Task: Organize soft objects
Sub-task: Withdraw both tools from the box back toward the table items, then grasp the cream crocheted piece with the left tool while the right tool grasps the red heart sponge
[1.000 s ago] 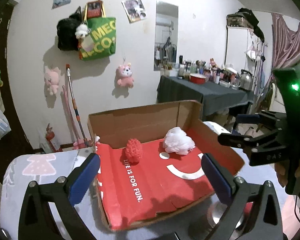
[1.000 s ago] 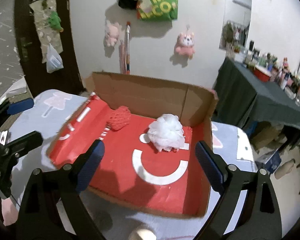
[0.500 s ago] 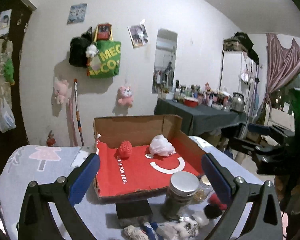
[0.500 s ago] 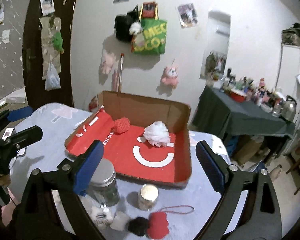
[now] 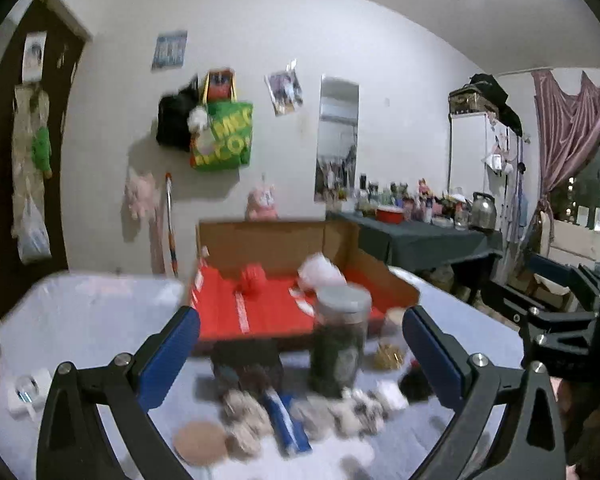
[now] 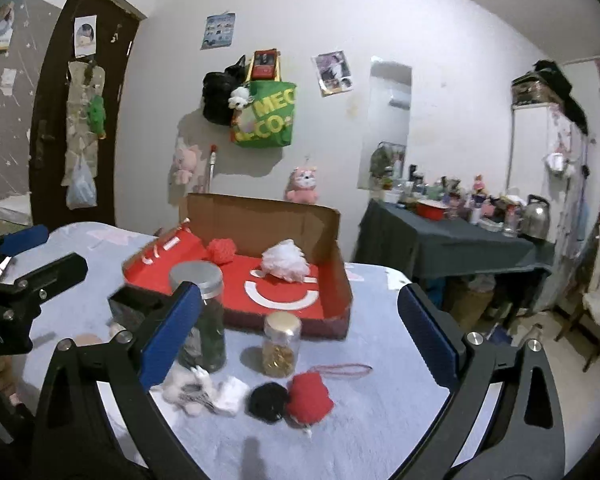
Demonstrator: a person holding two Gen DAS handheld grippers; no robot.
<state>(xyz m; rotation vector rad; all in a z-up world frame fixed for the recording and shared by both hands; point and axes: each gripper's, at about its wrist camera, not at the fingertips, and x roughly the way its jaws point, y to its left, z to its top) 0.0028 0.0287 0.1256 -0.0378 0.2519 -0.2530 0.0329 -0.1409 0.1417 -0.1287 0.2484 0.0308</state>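
Right now I have both tools wide apart with nothing between the pads: my left tool [image 5: 300, 354] and my right tool [image 6: 300, 330], whose jaws have just been opening.

On the desk [image 6: 380, 432] I count one cardboard tray [image 6: 332, 240] with a red lining, and in it two soft things: one red knitted ball [image 6: 221, 249] near its back left, and one white fluffy puff [image 6: 284, 260] to the right of it. In front of the tray stand two jars: one tall dark jar [image 6: 202, 312] with a grey lid, partly behind my left finger, and one small jar [image 6: 281, 344] of gold bits. Nearer to me lie four loose soft pieces in a row: one red pompom [image 6: 310, 398] with a pink loop, one black pompom [image 6: 268, 402] touching it, one white piece [image 6: 230, 394] and one grey-white plush [image 6: 188, 390].

My left view is blurred; the pile there, the blue strip and the tan round thing I cannot identify. The black box behind the tall jar is mostly hidden.

One green bag [image 6: 266, 120] on the wall reads "MEC" and "CO"; the rest is folded away. The tray's white lettering is unreadable.
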